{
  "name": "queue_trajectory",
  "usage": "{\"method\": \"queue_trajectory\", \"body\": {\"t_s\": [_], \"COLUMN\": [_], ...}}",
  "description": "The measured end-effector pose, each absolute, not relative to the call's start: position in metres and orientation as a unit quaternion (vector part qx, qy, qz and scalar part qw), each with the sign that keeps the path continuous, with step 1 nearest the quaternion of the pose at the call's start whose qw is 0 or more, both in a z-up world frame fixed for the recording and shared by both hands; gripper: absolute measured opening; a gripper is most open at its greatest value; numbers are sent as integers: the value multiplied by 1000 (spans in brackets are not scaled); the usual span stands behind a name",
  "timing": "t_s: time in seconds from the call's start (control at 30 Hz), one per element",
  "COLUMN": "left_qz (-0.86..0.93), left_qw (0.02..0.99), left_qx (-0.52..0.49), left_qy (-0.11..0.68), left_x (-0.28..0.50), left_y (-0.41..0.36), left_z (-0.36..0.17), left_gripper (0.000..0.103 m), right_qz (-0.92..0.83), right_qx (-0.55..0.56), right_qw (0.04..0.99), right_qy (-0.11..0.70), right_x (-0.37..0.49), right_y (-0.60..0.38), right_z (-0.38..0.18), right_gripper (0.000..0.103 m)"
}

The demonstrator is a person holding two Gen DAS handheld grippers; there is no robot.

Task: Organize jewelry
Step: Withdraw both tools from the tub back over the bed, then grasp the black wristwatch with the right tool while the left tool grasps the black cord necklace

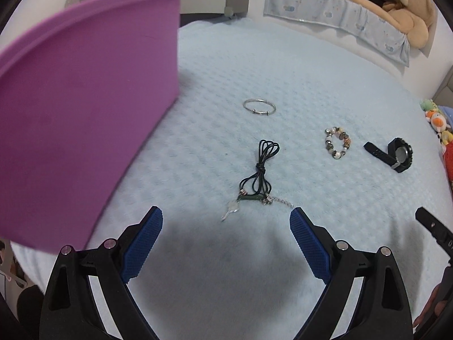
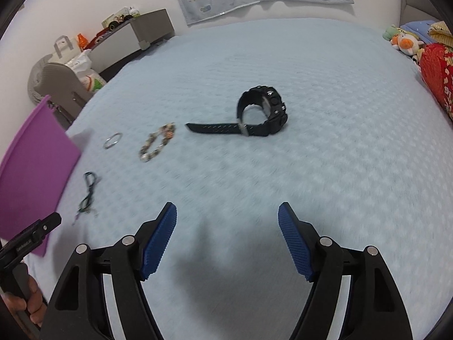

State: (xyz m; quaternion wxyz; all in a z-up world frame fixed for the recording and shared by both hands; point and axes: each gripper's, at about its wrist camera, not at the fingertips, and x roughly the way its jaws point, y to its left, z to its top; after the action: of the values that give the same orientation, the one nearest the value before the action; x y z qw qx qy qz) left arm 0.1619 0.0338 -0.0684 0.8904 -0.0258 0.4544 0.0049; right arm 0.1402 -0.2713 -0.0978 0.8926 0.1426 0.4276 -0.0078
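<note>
On the light blue bedspread (image 1: pixel 283 65) lie a silver bangle (image 1: pixel 259 107), a black cord necklace (image 1: pixel 259 174) with a pale pendant, a beaded bracelet (image 1: pixel 337 146) and a black wristwatch (image 1: pixel 396 154). A purple box (image 1: pixel 79 107) stands at the left. My left gripper (image 1: pixel 226 236) is open and empty, just short of the necklace. My right gripper (image 2: pixel 227 233) is open and empty, well short of the watch (image 2: pixel 260 113). The right wrist view also shows the bracelet (image 2: pixel 157 146), bangle (image 2: pixel 112 140), necklace (image 2: pixel 88 194) and box (image 2: pixel 34 175).
A grey nightstand (image 2: pixel 133 38) with toys and a bag stand beyond the bed's far left. A teddy bear (image 1: pixel 407 14) lies on a blue cloth at the headboard. Plush toys (image 2: pixel 405 41) and a red pillow (image 2: pixel 437 79) sit at the bed's right edge.
</note>
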Motion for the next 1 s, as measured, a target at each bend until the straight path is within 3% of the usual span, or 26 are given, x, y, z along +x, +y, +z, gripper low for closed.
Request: {"method": "queue_trajectory", "body": {"t_s": [0.77, 1.0], "left_qz": [51, 60], "left_qw": [888, 888], "left_qx": [-27, -22], "left_qy": [457, 456], "left_x": [209, 216], "left_y": [2, 0], "left_z": [-115, -121], "left_gripper": [90, 95], "right_qz": [-19, -12], "right_qx": [79, 59], "right_qw": [893, 894], "right_qy": [442, 444], "right_x": [238, 263], "right_y": [-306, -308], "right_z": [-137, -142], "right_gripper": [72, 80]}}
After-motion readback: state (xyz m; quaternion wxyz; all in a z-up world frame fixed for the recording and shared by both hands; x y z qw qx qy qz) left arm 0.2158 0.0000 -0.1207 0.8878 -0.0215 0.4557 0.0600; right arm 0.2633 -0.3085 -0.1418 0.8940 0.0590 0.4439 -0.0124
